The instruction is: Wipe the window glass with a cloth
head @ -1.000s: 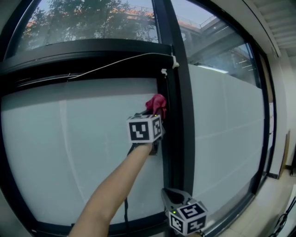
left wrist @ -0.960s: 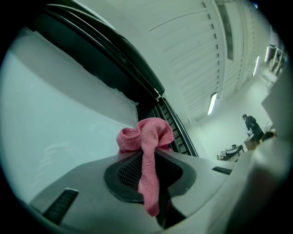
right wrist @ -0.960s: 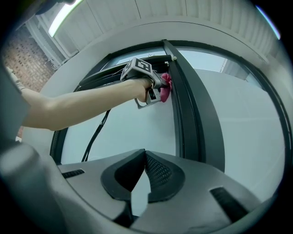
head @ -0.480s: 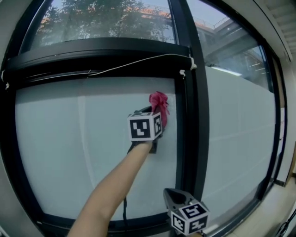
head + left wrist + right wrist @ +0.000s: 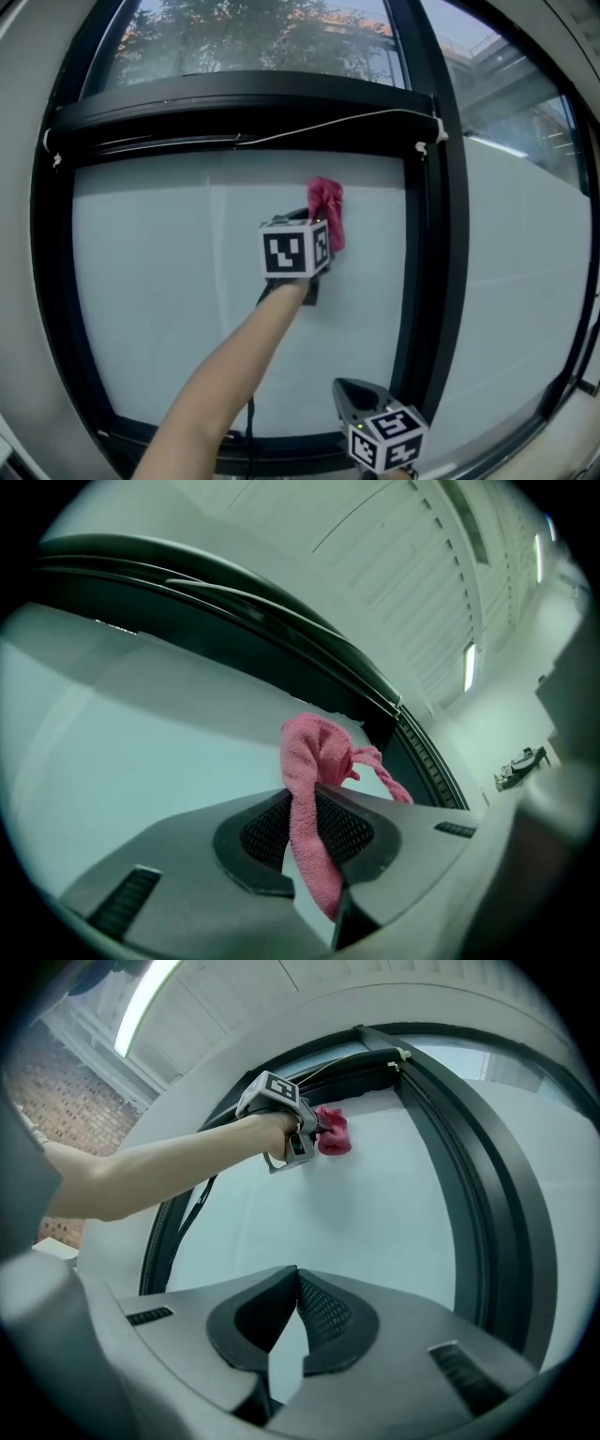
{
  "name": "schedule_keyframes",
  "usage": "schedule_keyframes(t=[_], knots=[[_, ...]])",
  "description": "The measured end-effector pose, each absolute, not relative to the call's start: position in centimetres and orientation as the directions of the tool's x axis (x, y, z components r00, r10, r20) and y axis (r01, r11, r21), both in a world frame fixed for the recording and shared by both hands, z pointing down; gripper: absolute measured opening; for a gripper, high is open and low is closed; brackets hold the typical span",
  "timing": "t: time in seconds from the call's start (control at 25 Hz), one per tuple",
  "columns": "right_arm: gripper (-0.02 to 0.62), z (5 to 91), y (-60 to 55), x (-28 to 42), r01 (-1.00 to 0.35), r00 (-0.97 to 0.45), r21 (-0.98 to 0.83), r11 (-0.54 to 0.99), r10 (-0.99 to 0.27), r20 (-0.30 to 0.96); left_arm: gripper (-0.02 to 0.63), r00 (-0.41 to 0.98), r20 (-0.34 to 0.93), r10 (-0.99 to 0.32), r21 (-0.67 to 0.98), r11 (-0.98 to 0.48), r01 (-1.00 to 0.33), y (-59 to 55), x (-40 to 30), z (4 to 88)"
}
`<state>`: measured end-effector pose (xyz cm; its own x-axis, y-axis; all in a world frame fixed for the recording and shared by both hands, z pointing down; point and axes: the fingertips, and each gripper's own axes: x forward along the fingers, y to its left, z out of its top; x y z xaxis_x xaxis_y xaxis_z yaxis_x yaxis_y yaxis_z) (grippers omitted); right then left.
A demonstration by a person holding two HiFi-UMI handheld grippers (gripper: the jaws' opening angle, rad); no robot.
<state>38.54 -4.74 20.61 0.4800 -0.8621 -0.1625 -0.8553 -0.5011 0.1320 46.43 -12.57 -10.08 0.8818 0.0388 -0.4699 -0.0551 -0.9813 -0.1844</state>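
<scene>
Cloth (image 5: 326, 211), soft and limp, hung pinched mid-fold in my left gripper (image 5: 314, 808) near the mullion (image 5: 431, 234); my right gripper (image 5: 295, 1283) had jaws closed, empty.

**Surroundings: Frame, Cord, Exterior, Ceiling**

The black metal window frame (image 5: 244, 98) has a horizontal crossbar that meets a black vertical mullion (image 5: 441, 234) at its right end. A thin white cord (image 5: 328, 125) runs along the crossbar to the mullion. A green leafy tree (image 5: 244, 37) shows outside, above the crossbar. The white slatted ceiling (image 5: 394, 564) carries a long strip light (image 5: 468, 660).
</scene>
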Motion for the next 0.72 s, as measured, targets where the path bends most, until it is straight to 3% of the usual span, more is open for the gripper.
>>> schedule_keyframes(t=[0.72], knots=[[-0.011, 20.8, -15.0, 33.2, -0.927, 0.334, 0.140, -0.349, -0.935, -0.120, 0.061, 0.877, -0.471, -0.093, -0.199, -0.957, -0.208, -24.8, 37.3, -10.1]])
